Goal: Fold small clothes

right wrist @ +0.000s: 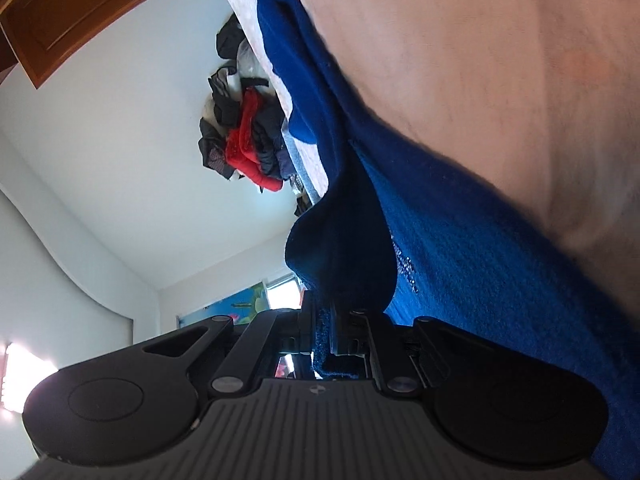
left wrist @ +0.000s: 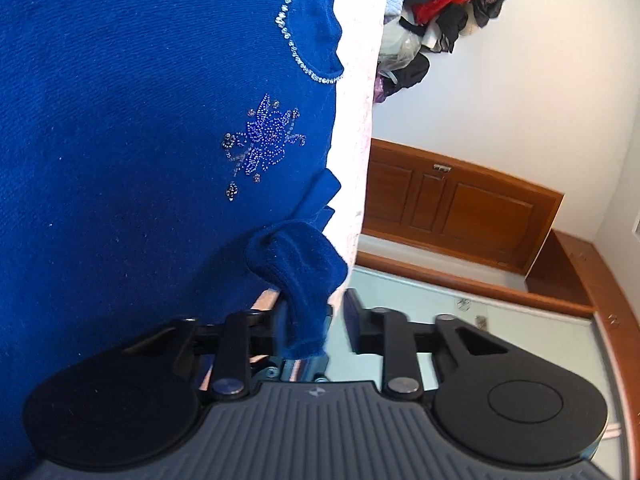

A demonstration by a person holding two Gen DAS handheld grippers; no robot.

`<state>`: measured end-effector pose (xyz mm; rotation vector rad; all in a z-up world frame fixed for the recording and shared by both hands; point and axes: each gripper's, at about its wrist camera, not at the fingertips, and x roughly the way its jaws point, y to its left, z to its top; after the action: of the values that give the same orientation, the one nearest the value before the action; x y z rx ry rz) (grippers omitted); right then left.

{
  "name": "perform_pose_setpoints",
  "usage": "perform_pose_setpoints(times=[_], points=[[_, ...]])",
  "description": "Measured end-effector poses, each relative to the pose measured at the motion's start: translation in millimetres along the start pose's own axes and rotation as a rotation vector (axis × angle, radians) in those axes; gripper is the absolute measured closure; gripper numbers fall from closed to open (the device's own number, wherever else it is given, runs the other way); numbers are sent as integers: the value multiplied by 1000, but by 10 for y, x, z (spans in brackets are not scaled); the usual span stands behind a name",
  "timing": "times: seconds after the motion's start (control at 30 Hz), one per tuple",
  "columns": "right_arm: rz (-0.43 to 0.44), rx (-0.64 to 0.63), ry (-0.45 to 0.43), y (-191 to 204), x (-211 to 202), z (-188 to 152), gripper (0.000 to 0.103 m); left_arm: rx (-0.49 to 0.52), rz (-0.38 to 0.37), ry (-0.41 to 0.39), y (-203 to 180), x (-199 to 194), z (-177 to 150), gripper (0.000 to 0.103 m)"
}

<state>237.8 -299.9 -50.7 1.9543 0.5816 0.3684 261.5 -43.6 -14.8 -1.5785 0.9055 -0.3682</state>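
Blue top (left wrist: 120, 128): knitted, royal blue, spread on a pale pink sheet (left wrist: 356, 120); both wrist views are rolled hard, so the bed surface runs as a steep band through each picture. Beaded flower motif (left wrist: 264, 140) sits on the front of the top, and a line of silver beads (left wrist: 292, 44) follows the curved neckline near its edge. Left wrist view: a rolled, bunched corner of the top (left wrist: 298, 276) hangs off the garment edge and passes between the left gripper (left wrist: 310, 324) fingers. One finger (left wrist: 356, 320) stands clear of the cloth with a visible gap; the other side lies against or behind the fold, so the jaws are narrow but a firm pinch cannot be confirmed from this view. Right wrist view: the top (right wrist: 460, 220) crosses the frame diagonally, with the sheet (right wrist: 500, 60) blurred and close above it. A dark fold of the top (right wrist: 340, 248) drops into the right gripper (right wrist: 322, 340), whose fingers are pressed nearly together with blue cloth clamped between them. Surroundings: a heap of mixed clothes (left wrist: 440, 4), red and black pieces among them, lies farther along the bed, well apart from the top; same heap in the right view (right wrist: 244, 140). Wooden cabinet (left wrist: 452, 204) against a white wall (left wrist: 540, 100).
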Motion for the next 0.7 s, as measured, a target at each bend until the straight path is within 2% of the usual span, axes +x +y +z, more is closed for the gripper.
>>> perform_pose_setpoints(times=[0.17,0.23,0.3,0.33,0.4,0.43,0.53,0.6,0.7], points=[[-4,-22,-13,54,5,10,89,47,27,15,-41,-18,-12,94],[-6,-29,-28,19,-83,44,89,65,31,14,-67,-36,2,94],[-28,-59,-45,33,-135,69,89,131,65,27,-155,-25,29,94],[-28,-59,-45,33,-135,69,88,185,93,42,-237,-13,60,94],[-63,-115,-40,98,-128,84,65,315,120,83,-467,-18,160,94],[-82,-149,-37,131,-131,99,48,399,126,106,-625,-44,223,94],[-125,-277,-65,360,-107,228,45,663,211,170,-1094,-133,390,94],[-152,-316,-91,525,-49,408,45,796,255,157,-1318,-229,480,94],[-206,-369,-101,730,123,646,45,905,284,183,-1519,-341,618,94]])
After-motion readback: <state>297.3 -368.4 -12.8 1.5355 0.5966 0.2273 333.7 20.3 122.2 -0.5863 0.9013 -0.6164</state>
